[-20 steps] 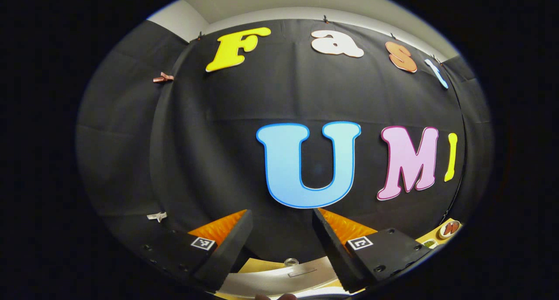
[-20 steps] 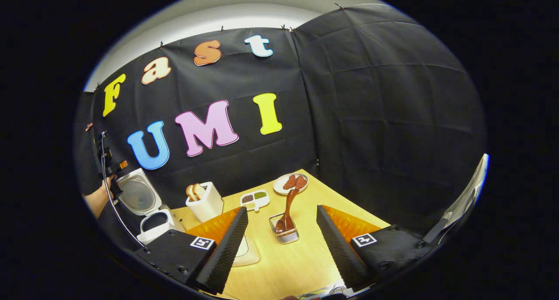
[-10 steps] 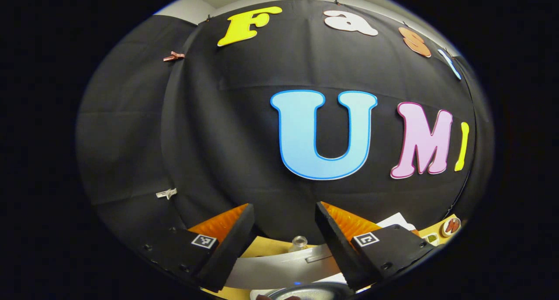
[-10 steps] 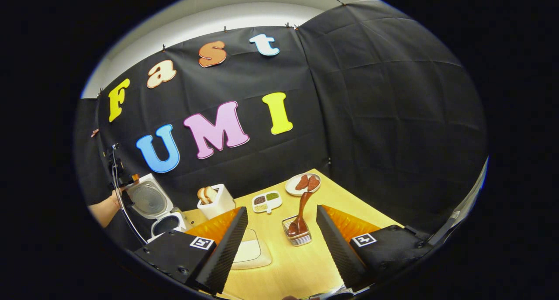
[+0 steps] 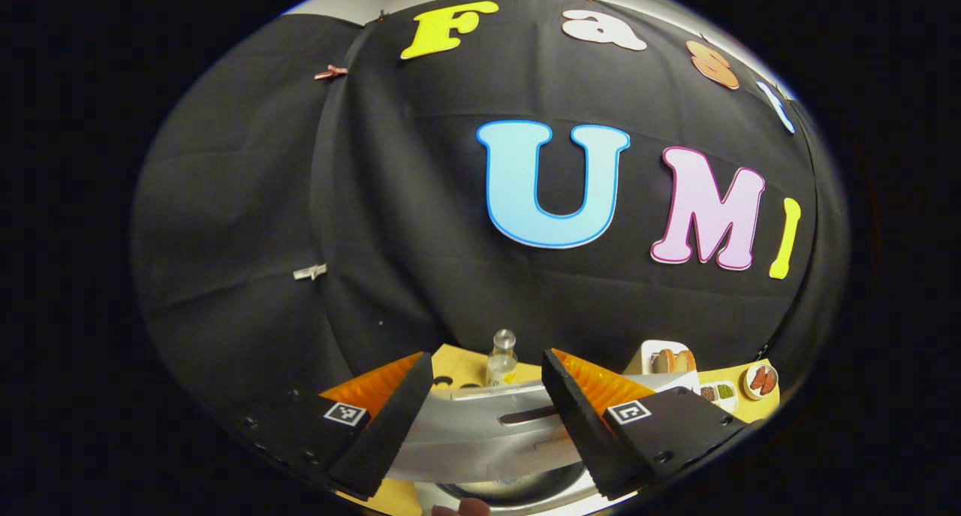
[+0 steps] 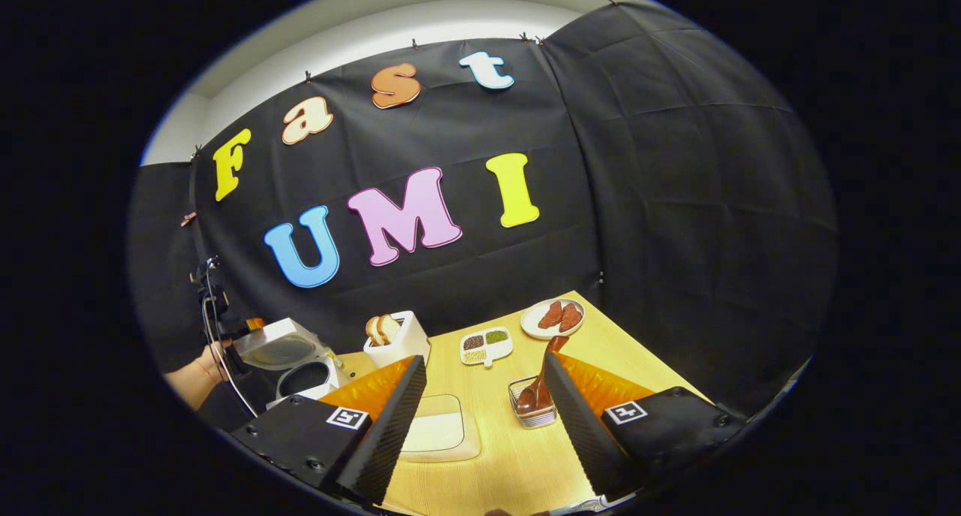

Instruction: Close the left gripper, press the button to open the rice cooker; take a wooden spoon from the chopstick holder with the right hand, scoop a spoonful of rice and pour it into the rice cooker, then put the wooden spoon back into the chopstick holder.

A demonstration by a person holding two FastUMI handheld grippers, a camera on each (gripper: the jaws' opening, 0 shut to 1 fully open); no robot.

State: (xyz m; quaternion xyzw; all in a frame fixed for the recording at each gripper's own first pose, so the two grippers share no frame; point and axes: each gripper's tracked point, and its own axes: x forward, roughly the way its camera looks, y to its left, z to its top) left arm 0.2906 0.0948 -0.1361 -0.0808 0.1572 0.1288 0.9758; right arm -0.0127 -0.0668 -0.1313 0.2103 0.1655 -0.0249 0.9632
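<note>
Rice cooker [image 6: 296, 366] lid has tipped lower since before; left gripper [image 5: 486, 369] and right gripper [image 6: 484, 373] both spread

The left gripper [image 5: 486, 396] had two wedge-shaped fingers that widened toward dark, flat mounting blocks. Each block carried a small square black-and-white marker and several round screw heads along its edge. The right gripper [image 6: 484, 399] was built the same way, with a fine ribbed texture on the inner face of its fingers [image 6: 390, 418]. In the right gripper view, the person's bare forearm [image 6: 197, 372] wore no sleeve, and a thin dark cable curved down beside it.
</note>
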